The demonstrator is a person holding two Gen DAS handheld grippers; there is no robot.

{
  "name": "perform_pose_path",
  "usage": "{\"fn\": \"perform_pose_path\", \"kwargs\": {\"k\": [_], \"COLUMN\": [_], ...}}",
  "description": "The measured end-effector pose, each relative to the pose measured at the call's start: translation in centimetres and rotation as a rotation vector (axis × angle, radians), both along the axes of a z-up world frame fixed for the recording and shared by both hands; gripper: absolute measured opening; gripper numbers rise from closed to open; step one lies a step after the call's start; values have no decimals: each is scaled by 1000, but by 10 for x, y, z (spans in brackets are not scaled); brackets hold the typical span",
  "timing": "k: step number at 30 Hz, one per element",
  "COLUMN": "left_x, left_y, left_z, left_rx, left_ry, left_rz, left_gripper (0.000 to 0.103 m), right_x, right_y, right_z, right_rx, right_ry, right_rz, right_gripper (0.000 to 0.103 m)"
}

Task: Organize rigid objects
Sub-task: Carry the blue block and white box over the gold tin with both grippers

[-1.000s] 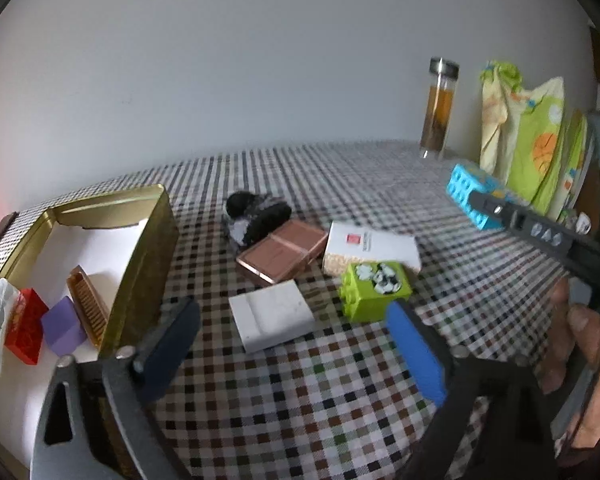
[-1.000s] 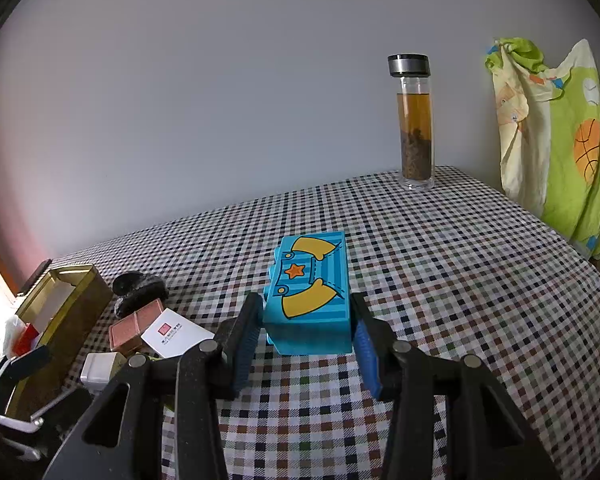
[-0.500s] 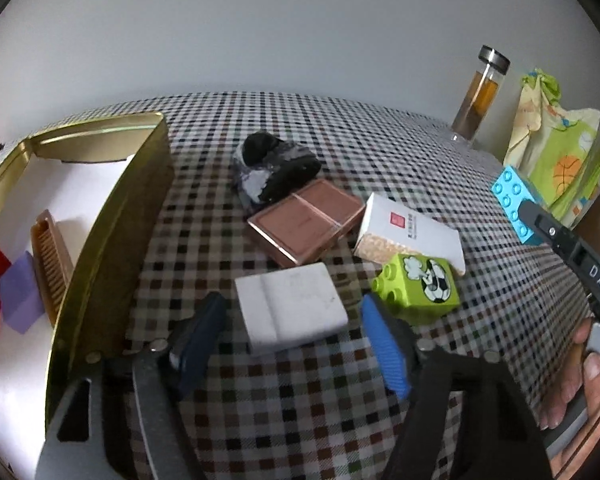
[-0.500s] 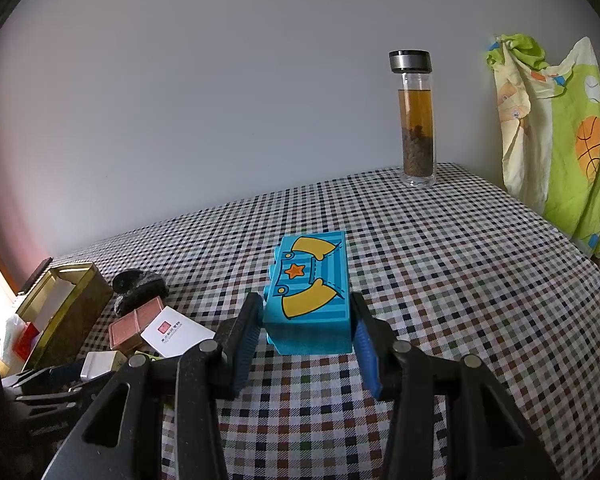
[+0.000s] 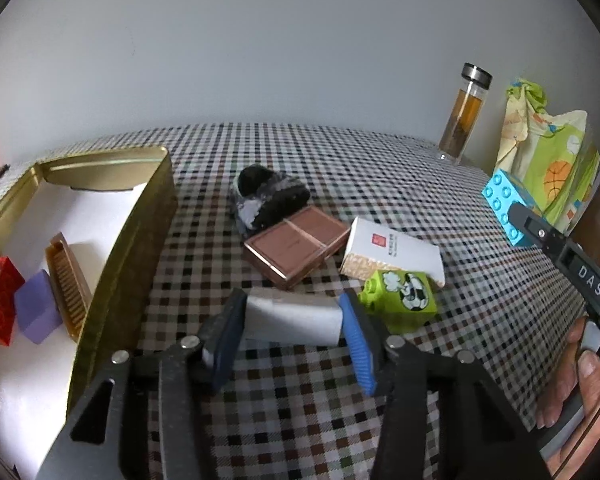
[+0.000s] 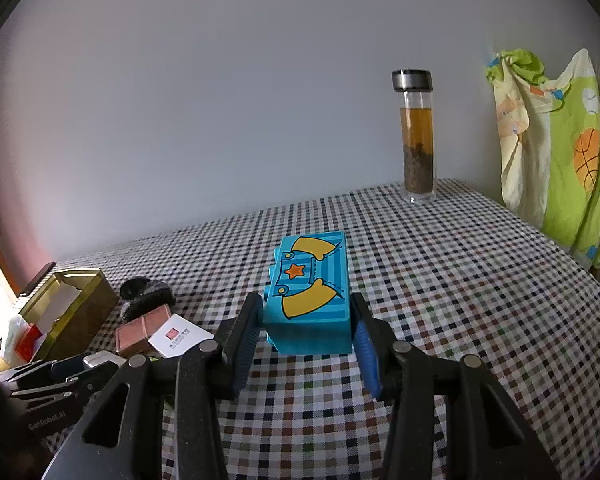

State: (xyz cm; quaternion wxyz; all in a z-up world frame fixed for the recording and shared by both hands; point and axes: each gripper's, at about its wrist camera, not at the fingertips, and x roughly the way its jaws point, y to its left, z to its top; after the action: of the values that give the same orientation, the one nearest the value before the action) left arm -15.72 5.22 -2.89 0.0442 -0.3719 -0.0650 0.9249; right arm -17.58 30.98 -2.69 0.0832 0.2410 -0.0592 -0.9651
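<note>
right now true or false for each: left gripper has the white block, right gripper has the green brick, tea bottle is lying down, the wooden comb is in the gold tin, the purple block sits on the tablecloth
1. The left gripper has the white block between its pads. True; its jaws have just been closing on it.
2. The right gripper holds the green brick. False: it holds the blue toy brick; the green brick sits on the checked tablecloth.
3. The tea bottle lies on its side. False: it stands upright.
4. The wooden comb is inside the gold tin. True.
5. The purple block sits on the tablecloth. False: it is in the tin, beside the comb.
</note>
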Motion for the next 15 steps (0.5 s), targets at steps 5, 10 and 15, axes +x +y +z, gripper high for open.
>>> {"fn": "perform_pose_path", "kwargs": {"k": [5, 10, 15], "left_x": [3, 9, 19], "left_y": [0, 5, 8], "left_z": [4, 9, 17], "left_rx": [-9, -28, -59], "left_ry": [29, 76, 145], "left_rz": [-4, -7, 3], "left_gripper": [47, 47, 47], "right_x": [2, 3, 5], "right_y": [0, 3, 4], "right_z": [1, 3, 5], "right_rx": [-4, -17, -21], "right_ry": [15, 26, 36], "right_rz": [2, 3, 4], "right_gripper": [46, 46, 46]}}
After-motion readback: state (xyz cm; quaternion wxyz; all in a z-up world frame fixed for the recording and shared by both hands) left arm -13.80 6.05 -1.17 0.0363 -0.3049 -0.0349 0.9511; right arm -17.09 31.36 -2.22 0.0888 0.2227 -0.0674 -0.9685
